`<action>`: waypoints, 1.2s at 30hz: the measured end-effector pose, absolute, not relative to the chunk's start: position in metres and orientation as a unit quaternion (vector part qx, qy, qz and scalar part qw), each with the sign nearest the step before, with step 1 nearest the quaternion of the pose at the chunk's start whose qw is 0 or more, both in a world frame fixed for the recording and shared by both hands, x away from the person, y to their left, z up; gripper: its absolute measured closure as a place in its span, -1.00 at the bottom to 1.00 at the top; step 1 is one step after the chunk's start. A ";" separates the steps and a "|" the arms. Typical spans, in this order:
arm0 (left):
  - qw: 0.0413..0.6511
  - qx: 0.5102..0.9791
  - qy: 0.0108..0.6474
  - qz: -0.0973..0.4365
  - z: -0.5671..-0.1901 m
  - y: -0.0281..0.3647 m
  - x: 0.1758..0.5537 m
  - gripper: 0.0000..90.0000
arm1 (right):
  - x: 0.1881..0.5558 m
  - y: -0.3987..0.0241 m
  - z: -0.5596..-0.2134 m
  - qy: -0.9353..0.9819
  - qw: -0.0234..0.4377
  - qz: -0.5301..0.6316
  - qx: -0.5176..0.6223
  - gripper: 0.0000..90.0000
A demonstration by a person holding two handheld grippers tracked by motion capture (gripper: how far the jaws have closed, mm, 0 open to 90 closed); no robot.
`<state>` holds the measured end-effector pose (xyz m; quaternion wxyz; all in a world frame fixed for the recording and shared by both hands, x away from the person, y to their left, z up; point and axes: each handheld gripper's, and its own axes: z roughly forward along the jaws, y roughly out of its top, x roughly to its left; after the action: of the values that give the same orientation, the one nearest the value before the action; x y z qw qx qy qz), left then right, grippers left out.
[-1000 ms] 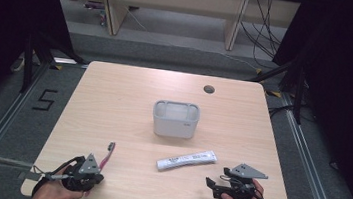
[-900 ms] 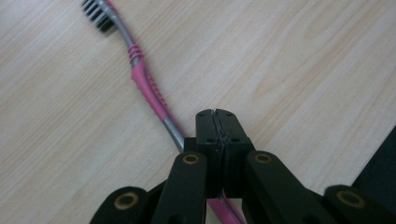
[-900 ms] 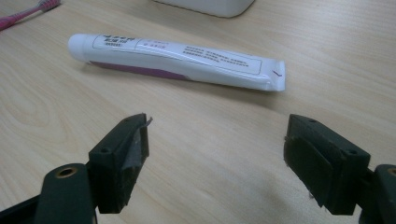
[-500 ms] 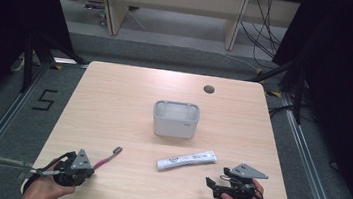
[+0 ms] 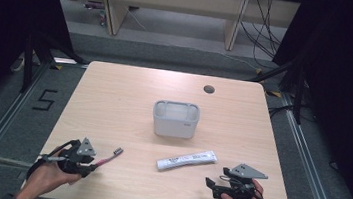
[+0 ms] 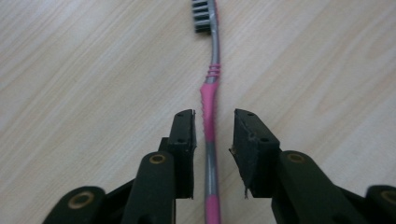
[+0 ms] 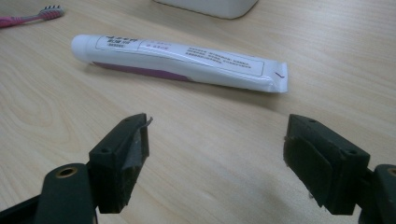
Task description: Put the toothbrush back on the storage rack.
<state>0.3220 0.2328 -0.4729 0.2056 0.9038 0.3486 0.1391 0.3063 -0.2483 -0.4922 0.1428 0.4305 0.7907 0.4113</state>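
A pink and grey toothbrush (image 5: pixel 110 156) lies flat on the wooden table (image 5: pixel 129 99) at the front left, bristle head pointing away from me. My left gripper (image 5: pixel 93 163) straddles its handle. In the left gripper view the jaws have just been opening and stand a little apart on either side of the toothbrush (image 6: pixel 211 93), pads off it. A white toothpaste tube (image 5: pixel 186 160) lies front centre. My right gripper (image 5: pixel 211 186) rests just to the tube's right, open wide with nothing between its fingers. The right gripper view shows the tube (image 7: pixel 182 58) ahead of that gripper (image 7: pixel 217 126).
A grey-white rectangular container (image 5: pixel 176 118) stands at the table's middle, beyond the tube. A small round cable hole (image 5: pixel 209 89) sits near the far edge. Black frame rails run along both sides of the table.
The left gripper laid the toothbrush down from a raised tilt to flat on the table and let go of it, its jaws parting. The right gripper has not moved.
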 end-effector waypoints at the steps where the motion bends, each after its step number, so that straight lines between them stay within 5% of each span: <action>1: 0.194 0.908 0.349 0.131 -0.472 0.230 0.329 0.45 | 0.306 -0.248 -0.492 0.790 0.141 0.411 0.432 -0.48; 36: 0.109 0.932 0.340 0.066 -0.482 0.211 0.362 0.80 | 0.305 -0.247 -0.492 0.787 0.140 0.411 0.439 -0.48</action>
<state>0.3621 0.2109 -0.4825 0.1087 0.9319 0.3399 0.0655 0.3047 -0.2473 -0.4920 0.1396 0.4386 0.7869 0.4109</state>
